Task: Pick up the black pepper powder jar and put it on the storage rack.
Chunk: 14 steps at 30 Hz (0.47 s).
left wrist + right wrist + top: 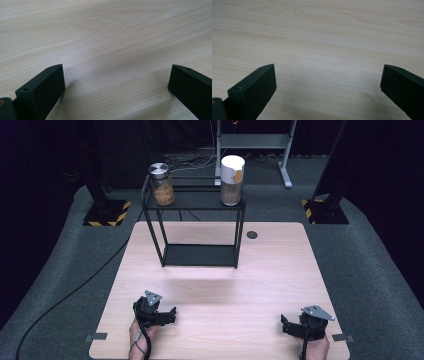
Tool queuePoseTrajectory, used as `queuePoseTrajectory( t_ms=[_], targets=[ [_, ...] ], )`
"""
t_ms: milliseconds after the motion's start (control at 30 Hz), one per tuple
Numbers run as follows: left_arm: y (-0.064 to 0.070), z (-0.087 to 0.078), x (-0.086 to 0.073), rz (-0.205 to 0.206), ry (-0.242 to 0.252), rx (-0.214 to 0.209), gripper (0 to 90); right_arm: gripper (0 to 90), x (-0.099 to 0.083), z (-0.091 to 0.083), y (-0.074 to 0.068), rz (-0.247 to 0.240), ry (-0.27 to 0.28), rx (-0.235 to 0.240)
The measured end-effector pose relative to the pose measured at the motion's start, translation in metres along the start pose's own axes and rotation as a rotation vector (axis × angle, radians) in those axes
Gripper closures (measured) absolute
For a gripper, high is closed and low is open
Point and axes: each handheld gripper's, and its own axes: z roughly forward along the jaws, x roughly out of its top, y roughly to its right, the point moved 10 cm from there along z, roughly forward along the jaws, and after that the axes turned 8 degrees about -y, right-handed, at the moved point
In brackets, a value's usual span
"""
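Two jars [161,183] [232,180]; one black rack [200,255]; one table [225,290]; two claws [159,312] [295,326].

Left gripper [159,311] & right gripper [295,326] low at near edge, well apart; both w/ jaws wide apart

A pale wooden table [220,285] bears a black wire shelf [195,227] holding two jars.

Two jars stand on the black rack's top shelf: silver-lidded jar [161,184] at the left corner, white-lidded jar [232,180] at the right.
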Motion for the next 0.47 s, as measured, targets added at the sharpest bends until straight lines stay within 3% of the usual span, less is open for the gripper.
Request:
queuePoseTrajectory(
  t_ms=[467],
  targets=[
    [0.0023, -0.0006, -0.0007, 0.01, 0.007, 0.016, 0.3, 0.0, 0.0013, 0.0011, -0.0009, -0.011, -0.012, -0.001]
  ],
)
